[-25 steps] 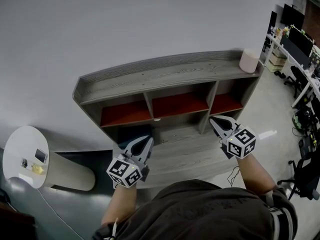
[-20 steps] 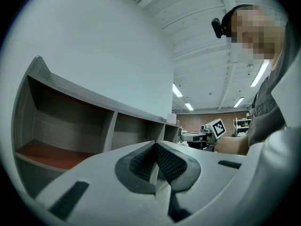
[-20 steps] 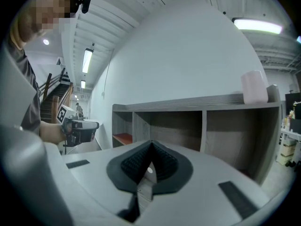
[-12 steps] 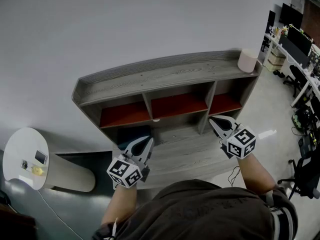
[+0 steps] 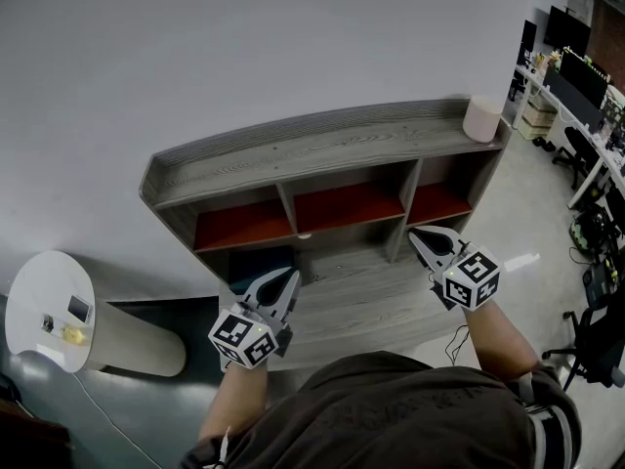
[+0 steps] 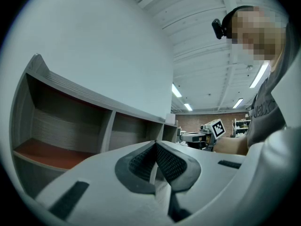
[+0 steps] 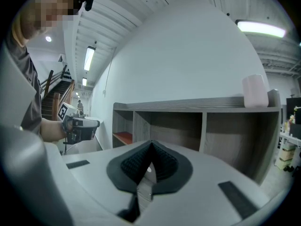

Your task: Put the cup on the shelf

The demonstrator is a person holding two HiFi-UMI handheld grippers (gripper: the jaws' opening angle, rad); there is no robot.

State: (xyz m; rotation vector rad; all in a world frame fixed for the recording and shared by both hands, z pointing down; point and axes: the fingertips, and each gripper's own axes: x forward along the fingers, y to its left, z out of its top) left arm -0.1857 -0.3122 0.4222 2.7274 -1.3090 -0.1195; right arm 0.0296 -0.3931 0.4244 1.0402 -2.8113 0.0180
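A plain grey wall backs a grey wooden shelf (image 5: pixel 322 149) with three red-floored compartments; a grey tabletop (image 5: pixel 366 296) runs out below the shelf toward the person. The cup (image 5: pixel 484 118), pale pink, stands upright on the shelf's top board at its right end, and nothing touches it. The left hand-held gripper (image 5: pixel 290 276) hangs in front of the shelf's left compartment. The right hand-held gripper (image 5: pixel 416 234) hangs in front of the shelf's right compartment, below the cup and well apart from it. Each has its jaws pressed together on nothing.

Since the cup already sits on the shelf, the placing looks done, unless a compartment is meant. If so, the right gripper is the nearer one. It should open wide first, rise to the top board, come in level and close gently round the cup's middle. The cup stands close to the shelf's end edge, so a careless nudge could tip it off.
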